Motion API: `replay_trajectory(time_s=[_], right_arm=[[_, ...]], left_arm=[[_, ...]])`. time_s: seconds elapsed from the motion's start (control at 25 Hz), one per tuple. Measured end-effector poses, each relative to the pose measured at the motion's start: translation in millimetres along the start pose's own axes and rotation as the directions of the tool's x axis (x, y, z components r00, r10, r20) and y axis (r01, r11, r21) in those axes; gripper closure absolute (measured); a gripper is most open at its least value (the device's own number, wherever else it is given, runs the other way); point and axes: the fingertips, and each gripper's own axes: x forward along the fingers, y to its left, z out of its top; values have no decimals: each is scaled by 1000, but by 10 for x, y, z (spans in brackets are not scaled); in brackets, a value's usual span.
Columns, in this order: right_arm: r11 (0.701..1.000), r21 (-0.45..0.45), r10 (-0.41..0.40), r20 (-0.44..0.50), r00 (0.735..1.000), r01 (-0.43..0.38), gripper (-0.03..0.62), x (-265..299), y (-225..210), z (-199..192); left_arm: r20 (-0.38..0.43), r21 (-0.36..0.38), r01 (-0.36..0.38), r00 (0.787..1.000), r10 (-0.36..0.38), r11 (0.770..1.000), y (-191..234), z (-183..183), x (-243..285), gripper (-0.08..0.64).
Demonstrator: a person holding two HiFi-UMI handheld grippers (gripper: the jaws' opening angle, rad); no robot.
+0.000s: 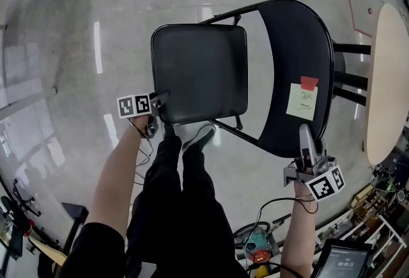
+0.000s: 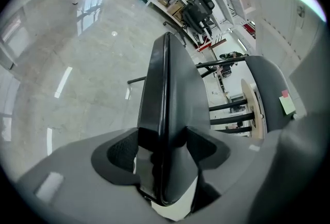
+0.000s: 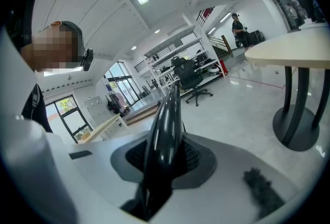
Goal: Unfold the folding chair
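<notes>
A black folding chair stands on the floor in front of me, its square seat (image 1: 199, 72) nearly level and its curved backrest (image 1: 300, 72) to the right. My left gripper (image 1: 156, 106) is shut on the seat's near left corner; in the left gripper view the seat edge (image 2: 166, 115) runs straight up between the pads. My right gripper (image 1: 307, 146) is shut on the backrest's lower rim, and the backrest edge (image 3: 166, 125) shows as a thin glossy blade between the jaws. A yellow note (image 1: 302, 101) with red tape is stuck on the backrest.
A round wooden table (image 1: 386, 78) on a black pedestal stands close at the right. My legs and shoes (image 1: 199, 137) are right under the seat's near edge. Cables and an orange device (image 1: 259, 251) lie on the floor at the lower right. Bare grey floor spreads out beyond the chair.
</notes>
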Motion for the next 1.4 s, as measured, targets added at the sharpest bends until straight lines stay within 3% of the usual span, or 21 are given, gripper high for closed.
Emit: replay_trajectory(time_s=[0.2, 0.32, 0.56, 0.8, 1.0, 1.4], right_arm=[[999, 48, -5, 6, 1000, 4, 508, 10, -170, -99], [997, 77, -11, 15, 1000, 10, 508, 6, -271, -148], [996, 84, 0, 18, 1000, -1, 508, 4, -287, -150], [994, 109, -27, 23, 999, 25, 511, 27, -443, -250], [990, 136, -27, 34, 999, 23, 512, 20, -530, -290], [994, 106, 6, 52, 999, -11, 511, 24, -529, -291]], left_arm=[[9, -7, -61, 998, 61, 998, 158, 23, 56, 264], [-6, 37, -103, 995, 103, 994, 208, 36, 87, 298], [-22, 18, -98, 995, 98, 995, 226, -33, 73, 298], [-39, 62, -131, 990, 134, 989, 270, -108, 57, 298], [-60, 65, -117, 991, 121, 991, 264, -186, 68, 298], [-57, 85, -110, 992, 115, 990, 143, -202, 46, 299]])
